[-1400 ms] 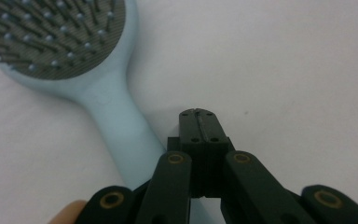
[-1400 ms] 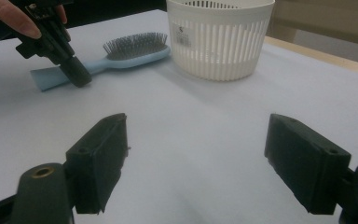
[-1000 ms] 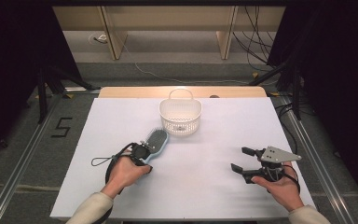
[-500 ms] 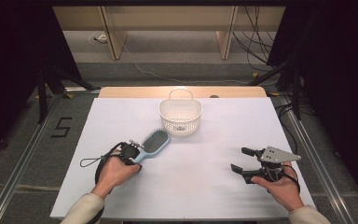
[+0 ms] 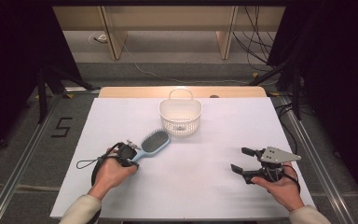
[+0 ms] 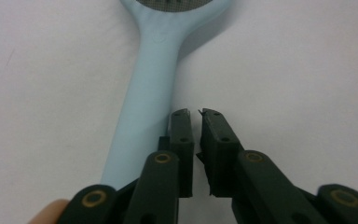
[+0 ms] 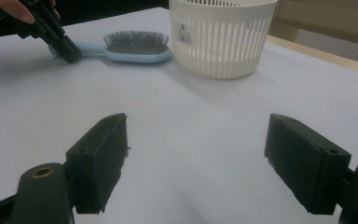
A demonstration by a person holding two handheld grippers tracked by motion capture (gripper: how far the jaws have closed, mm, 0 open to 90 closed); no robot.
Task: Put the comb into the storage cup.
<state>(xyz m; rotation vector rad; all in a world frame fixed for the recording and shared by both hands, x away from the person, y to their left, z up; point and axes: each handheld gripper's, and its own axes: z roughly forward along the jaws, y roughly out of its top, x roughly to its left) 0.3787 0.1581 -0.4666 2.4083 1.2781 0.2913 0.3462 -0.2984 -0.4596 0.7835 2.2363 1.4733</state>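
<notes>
- My left gripper (image 5: 129, 153) sits at the near left of the white table (image 5: 214, 196), right at the end of the light blue hairbrush (image 5: 152, 143).
- In the left gripper view its jaws are almost together, with only a thin slit between the pads, and they have just been opening a little. Nothing lies between them.
- The hairbrush handle (image 6: 145, 107) runs along the outer side of one jaw, just beside it, flat on the table; I cannot tell whether the two touch.
- The brush lies bristles up, its head pointing towards the white basket (image 5: 180, 115) and stopping near the basket's base, apart from it.
- The basket stands upright at the far middle of the table, with its handle loop at the far rim.
- My right gripper (image 5: 242, 161) rests at the near right, well apart from the brush, with its jaws spread wide over bare table and holding nothing.
- From the right gripper view, the brush (image 7: 130, 46) and the basket (image 7: 221, 39) stand side by side beyond the jaws.
</notes>
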